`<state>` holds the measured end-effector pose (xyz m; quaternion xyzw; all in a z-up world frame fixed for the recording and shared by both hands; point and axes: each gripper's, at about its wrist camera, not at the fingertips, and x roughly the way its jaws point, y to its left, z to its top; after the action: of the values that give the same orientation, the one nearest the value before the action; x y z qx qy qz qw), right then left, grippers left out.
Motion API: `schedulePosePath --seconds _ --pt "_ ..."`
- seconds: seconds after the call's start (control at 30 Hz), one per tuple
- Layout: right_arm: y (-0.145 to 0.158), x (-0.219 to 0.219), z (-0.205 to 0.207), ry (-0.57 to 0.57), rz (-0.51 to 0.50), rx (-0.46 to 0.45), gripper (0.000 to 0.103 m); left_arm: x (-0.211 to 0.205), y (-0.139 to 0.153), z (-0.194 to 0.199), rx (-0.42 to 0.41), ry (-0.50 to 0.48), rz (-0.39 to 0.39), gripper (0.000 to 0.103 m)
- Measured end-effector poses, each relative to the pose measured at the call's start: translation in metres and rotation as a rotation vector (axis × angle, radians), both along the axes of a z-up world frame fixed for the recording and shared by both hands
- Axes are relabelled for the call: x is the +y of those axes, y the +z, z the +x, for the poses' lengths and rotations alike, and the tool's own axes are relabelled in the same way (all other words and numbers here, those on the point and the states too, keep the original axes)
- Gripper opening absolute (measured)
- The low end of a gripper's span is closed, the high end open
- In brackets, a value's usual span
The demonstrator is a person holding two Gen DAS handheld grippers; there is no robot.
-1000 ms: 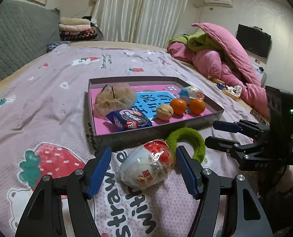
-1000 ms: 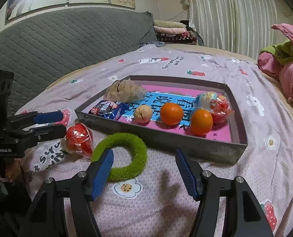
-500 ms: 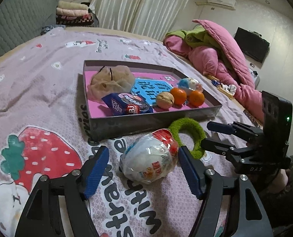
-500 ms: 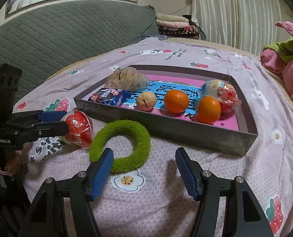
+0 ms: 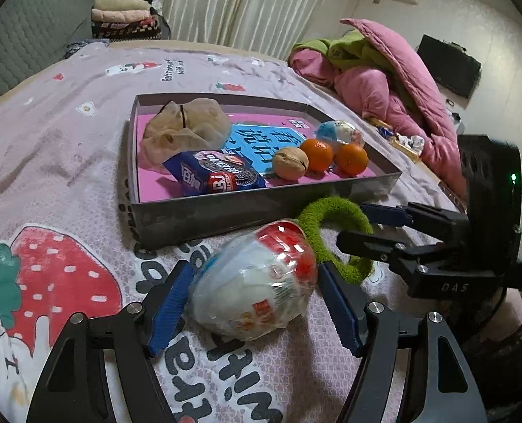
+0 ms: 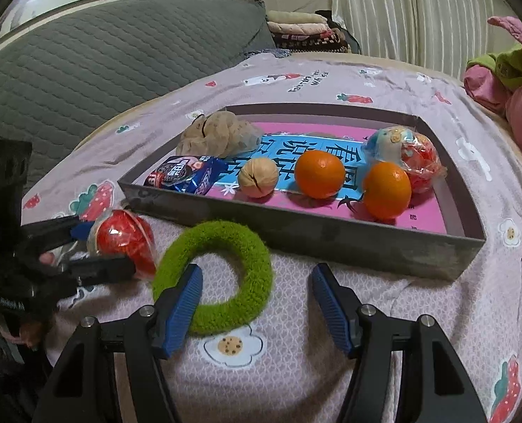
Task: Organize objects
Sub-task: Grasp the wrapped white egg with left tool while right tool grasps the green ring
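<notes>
A wrapped red-and-white egg toy [image 5: 257, 282] lies on the bed between the fingers of my left gripper [image 5: 254, 303]; the jaws stand close on both sides of it, contact unclear. It also shows in the right wrist view [image 6: 123, 243]. A green fuzzy ring [image 6: 213, 275] lies in front of the grey tray [image 6: 296, 232]. My right gripper [image 6: 255, 303] is open over the ring's right half, its left finger inside the ring. The tray [image 5: 225, 208] holds a snack packet [image 5: 213, 174], a walnut [image 5: 291, 164], two oranges, a second egg toy and a beige cloth bag [image 5: 187, 130].
The bedspread [image 5: 49, 162] is pink with strawberry prints. A pink and green quilt pile [image 5: 384, 70] lies at the far right. A grey padded headboard [image 6: 85, 63] and folded towels [image 6: 303, 28] stand behind the tray.
My left gripper has moved forward around the egg toy and its fingers have narrowed on it. My right gripper has moved forward over the green ring.
</notes>
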<state>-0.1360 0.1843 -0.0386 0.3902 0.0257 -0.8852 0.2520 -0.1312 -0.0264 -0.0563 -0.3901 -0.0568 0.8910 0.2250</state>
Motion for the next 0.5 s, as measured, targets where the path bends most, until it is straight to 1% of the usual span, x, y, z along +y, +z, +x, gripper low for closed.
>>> schedulePosePath --seconds 0.03,0.1,0.17,0.33,0.5 --pt "-0.001 -0.002 -0.002 -0.003 0.012 -0.005 0.060 0.001 -0.001 -0.001 -0.003 0.002 -0.001 0.075" --pt "-0.002 -0.005 -0.004 -0.011 0.039 -0.005 0.052 0.002 -0.002 -0.002 -0.008 0.001 0.001 0.075" --pt "-0.003 -0.009 -0.005 -0.007 0.062 0.002 0.047 0.003 -0.002 -0.003 -0.010 0.001 -0.007 0.075" --pt "-0.004 -0.025 0.001 0.022 0.158 0.047 0.037 0.007 -0.003 -0.004 -0.013 0.001 -0.018 0.074" --pt "-0.005 -0.032 0.004 0.051 0.185 0.064 0.024 0.011 -0.004 -0.006 -0.014 0.008 -0.033 0.070"
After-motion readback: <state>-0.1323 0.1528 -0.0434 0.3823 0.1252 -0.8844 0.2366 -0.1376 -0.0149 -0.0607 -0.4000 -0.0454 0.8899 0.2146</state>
